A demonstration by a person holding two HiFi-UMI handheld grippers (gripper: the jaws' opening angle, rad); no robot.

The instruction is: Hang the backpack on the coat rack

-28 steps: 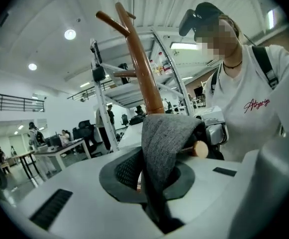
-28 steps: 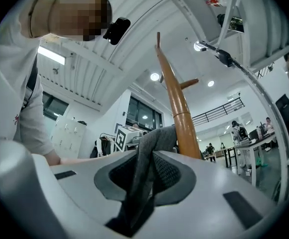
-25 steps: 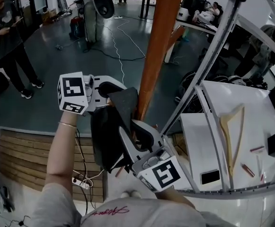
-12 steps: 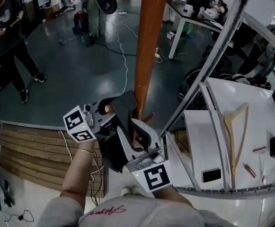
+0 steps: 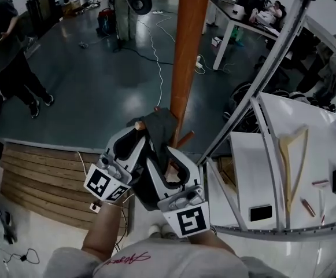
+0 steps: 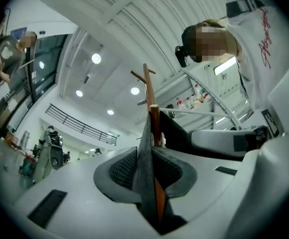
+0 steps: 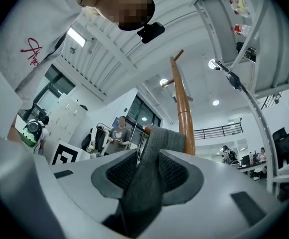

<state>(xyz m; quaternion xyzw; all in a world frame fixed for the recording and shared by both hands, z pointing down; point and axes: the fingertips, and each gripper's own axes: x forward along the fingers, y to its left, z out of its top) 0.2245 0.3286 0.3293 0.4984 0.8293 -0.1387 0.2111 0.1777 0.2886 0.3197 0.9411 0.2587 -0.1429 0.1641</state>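
Pinching the backpack strap [image 5: 159, 123] at the coat rack [image 5: 188, 51], left tongs [image 6: 145, 159] clamp it; right tongs [image 7: 146, 171] are opening around it.

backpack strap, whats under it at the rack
A wooden peg of the coat rack: its rounded tip pokes out left of the strap. The peg's length beneath the fabric is covered.

The left forearm [image 5: 106, 227] rises from 6 o'clock in the head view. The left gripper [image 5: 134, 138] angles toward 1 o'clock and the right gripper [image 5: 165, 155] toward 11 o'clock (both tilted upward), their tips nearly meeting. The left's jaws pinch a thin backpack strap [image 6: 145, 153]. The right's jaws are opening, with the strap between the pads and touching both.
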